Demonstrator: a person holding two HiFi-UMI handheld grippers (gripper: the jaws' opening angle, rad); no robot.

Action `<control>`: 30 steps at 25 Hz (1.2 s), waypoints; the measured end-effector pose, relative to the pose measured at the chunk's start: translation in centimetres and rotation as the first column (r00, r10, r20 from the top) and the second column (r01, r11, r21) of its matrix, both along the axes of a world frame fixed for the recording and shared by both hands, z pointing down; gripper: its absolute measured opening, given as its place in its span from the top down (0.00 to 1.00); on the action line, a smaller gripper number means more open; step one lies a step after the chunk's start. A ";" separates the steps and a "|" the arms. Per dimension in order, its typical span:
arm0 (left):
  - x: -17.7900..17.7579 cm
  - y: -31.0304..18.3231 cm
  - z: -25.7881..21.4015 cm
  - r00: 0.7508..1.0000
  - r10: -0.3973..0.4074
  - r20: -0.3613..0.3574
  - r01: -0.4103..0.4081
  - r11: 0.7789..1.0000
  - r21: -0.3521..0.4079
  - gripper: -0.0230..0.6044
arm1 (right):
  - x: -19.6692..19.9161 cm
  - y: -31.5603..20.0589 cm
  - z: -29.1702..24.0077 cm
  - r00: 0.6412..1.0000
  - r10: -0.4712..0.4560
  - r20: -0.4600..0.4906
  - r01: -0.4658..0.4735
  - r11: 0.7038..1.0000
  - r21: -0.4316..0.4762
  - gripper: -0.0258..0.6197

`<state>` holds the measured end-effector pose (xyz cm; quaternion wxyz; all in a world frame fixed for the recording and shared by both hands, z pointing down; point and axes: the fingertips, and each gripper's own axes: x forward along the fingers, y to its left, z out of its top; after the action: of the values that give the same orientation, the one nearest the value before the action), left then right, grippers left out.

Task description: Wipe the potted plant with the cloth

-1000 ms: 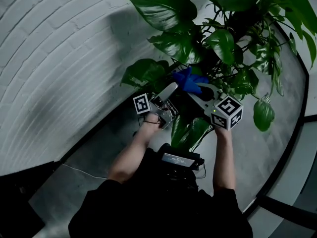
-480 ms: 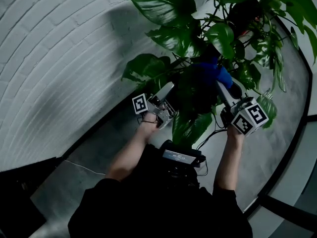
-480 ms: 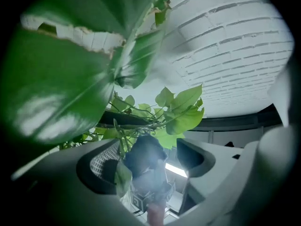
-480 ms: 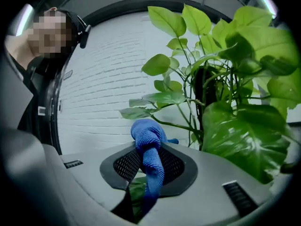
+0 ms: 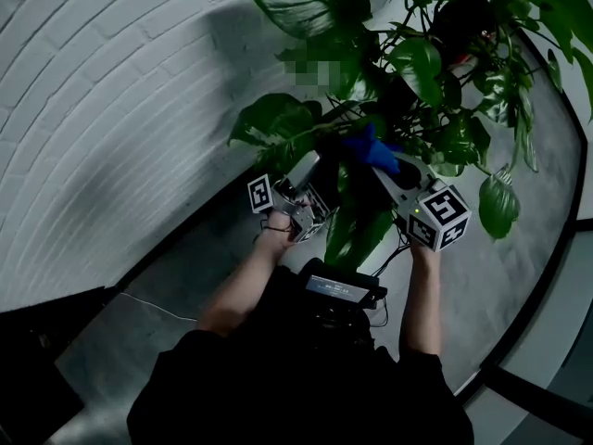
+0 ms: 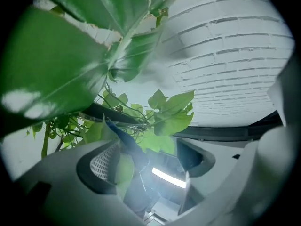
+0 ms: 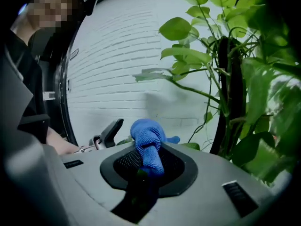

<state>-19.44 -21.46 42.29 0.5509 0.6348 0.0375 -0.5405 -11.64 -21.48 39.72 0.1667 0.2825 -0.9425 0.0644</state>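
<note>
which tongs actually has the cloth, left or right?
The right tongs: shut on the blue cloth, which bunches out past their tips. The left tongs stand apart with only a green leaf between them.

no text, label or number can be read anywhere.

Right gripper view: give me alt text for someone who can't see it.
The right gripper is shut on a bunched blue cloth. Green leaves and dark stems of the potted plant fill the right side, against a white brick wall.
</note>
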 end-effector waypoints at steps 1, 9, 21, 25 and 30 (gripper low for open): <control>0.0 0.0 -0.1 1.000 -0.001 -0.007 0.001 1.000 0.000 0.35 | -0.6 0.6 0.5 1.000 -0.030 -0.005 0.030 0.999 -0.012 0.81; -0.3 0.0 -0.8 0.999 -0.017 -0.032 0.017 1.000 -0.006 0.35 | -2.3 4.7 2.5 0.988 -0.138 0.068 0.144 0.984 -0.101 0.81; 0.3 0.8 0.0 0.998 -0.027 0.048 0.027 1.000 -0.010 0.35 | -2.7 10.7 1.7 0.930 -0.313 0.192 0.340 0.931 -0.131 0.81; 0.4 1.4 0.5 0.997 -0.027 0.078 0.028 1.000 -0.013 0.35 | 0.1 9.0 -2.6 0.898 -0.232 0.374 0.280 0.957 -0.078 0.81; 0.5 2.0 0.4 0.996 -0.031 0.084 0.031 1.000 0.000 0.35 | 6.0 4.1 -7.1 0.872 -0.009 0.490 0.004 1.000 0.012 0.81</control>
<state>-18.91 -19.50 42.67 0.5439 0.6571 0.0039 -0.5219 -5.60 -17.33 32.67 -0.0786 0.2545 -0.9553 0.1284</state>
